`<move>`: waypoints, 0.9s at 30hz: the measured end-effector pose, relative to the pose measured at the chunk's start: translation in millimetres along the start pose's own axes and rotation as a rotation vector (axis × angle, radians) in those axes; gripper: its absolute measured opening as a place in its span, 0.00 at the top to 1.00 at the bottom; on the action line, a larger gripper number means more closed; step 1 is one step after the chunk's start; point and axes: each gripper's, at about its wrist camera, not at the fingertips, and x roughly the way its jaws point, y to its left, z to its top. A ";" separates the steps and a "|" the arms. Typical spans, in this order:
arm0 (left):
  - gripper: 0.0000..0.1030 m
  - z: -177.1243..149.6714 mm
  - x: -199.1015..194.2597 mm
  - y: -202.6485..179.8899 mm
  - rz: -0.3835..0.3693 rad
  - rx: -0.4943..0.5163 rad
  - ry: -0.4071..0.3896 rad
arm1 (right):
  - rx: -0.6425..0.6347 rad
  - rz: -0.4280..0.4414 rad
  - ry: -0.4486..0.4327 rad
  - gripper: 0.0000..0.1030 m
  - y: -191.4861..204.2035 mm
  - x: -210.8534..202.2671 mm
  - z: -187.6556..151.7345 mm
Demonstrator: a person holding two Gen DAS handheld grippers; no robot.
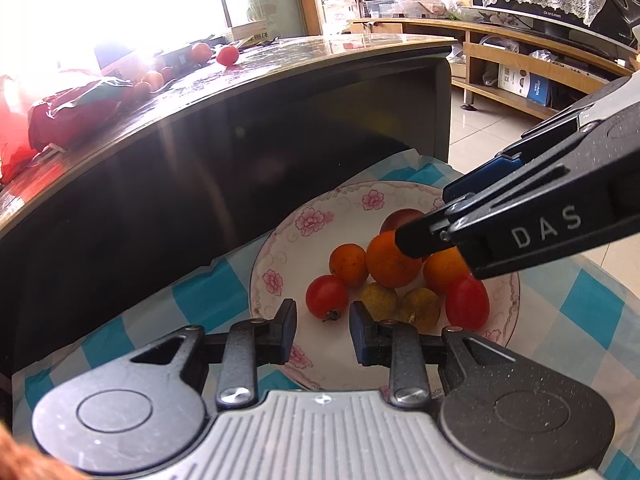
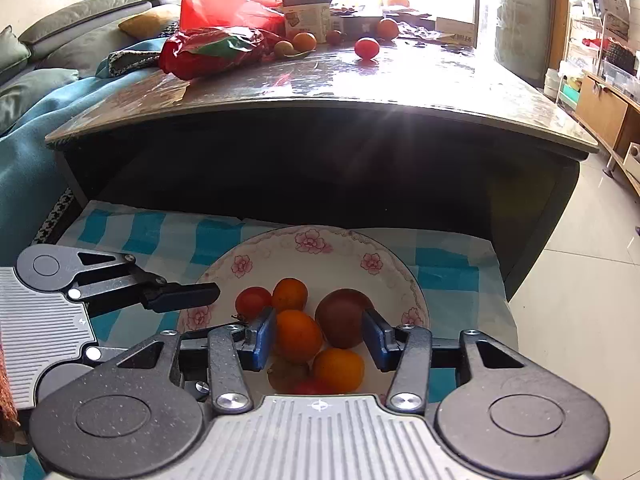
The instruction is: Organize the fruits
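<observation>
A plate sits on a cloth on a low seat, in front of a big table. Fruits lie together in the plate, touching each other. More fruits lie on the table, with a bag to their left. A sofa stands behind, to the left.

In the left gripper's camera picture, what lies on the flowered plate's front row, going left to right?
Round red tomato → yellow-green fruit → second yellow-green fruit → long red tomato, all on the plate. The orange fruits behind overlap, so I leave them out.
</observation>
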 end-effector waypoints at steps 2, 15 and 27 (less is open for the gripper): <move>0.63 -0.2 -2.6 1.1 0.003 -0.010 -0.003 | 0.009 0.001 -0.004 0.60 -0.4 -2.9 0.6; 0.60 -5.1 -31.9 0.2 0.035 -0.104 -0.003 | 0.049 -0.080 0.002 0.60 2.2 -22.9 -2.4; 0.54 -28.8 -69.8 -6.8 0.073 -0.165 -0.002 | 0.056 -0.118 0.014 0.59 14.5 -56.5 -26.4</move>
